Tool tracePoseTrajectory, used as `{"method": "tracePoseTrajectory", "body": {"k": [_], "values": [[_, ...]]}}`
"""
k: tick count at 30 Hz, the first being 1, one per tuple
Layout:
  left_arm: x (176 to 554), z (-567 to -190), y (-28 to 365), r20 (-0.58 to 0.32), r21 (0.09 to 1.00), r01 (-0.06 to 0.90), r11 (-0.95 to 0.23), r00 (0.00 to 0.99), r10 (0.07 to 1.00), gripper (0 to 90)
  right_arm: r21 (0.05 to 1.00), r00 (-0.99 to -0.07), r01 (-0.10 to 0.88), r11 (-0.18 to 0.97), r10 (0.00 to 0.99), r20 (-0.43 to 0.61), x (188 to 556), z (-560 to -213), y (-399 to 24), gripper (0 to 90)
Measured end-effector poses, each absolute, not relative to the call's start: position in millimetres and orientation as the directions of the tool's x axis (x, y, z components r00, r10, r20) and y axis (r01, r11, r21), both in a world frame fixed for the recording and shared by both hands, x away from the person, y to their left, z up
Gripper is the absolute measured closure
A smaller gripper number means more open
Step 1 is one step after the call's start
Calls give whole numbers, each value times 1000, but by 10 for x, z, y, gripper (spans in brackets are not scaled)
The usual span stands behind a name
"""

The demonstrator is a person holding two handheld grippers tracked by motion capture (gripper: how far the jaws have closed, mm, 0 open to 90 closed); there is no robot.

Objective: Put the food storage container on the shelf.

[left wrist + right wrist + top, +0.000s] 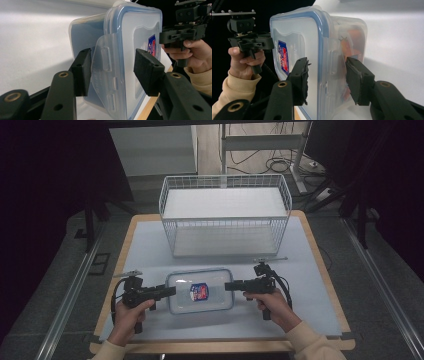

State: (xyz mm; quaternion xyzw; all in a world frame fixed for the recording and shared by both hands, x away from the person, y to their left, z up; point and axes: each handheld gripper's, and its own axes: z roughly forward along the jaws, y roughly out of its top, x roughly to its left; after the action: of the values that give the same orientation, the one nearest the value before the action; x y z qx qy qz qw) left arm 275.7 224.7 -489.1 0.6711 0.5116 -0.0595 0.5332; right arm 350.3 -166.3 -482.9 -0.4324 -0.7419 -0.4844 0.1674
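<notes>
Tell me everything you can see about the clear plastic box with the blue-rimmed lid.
The clear rectangular plastic food box lies flat on the pale table mat, in front of the white wire basket. Its lid is on, with a blue seal around the rim, a red and blue sticker in the middle and a latch flap at each short end. Something orange shows through one wall. The left gripper and right gripper each straddle an end, fingers open around the flap.

Your table (320, 270) has a light wooden edge and a pale mat (145, 250) covering nearly all of its top. At the far side of the mat stands a white wire basket (225, 215), upright and open at the top. Nearer to you, in the middle, a clear plastic container (200, 291) with a blue-rimmed lid and a small label lies flat on the mat.
</notes>
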Motion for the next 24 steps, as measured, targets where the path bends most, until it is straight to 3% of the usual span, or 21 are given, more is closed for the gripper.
{"method": "tracePoseTrajectory", "body": {"k": [24], "values": [[2941, -4558, 2036, -590, 701, 711, 60, 530, 609, 507, 626, -584, 773, 102, 497, 641, 3514, -4502, -1898, 538]]}}
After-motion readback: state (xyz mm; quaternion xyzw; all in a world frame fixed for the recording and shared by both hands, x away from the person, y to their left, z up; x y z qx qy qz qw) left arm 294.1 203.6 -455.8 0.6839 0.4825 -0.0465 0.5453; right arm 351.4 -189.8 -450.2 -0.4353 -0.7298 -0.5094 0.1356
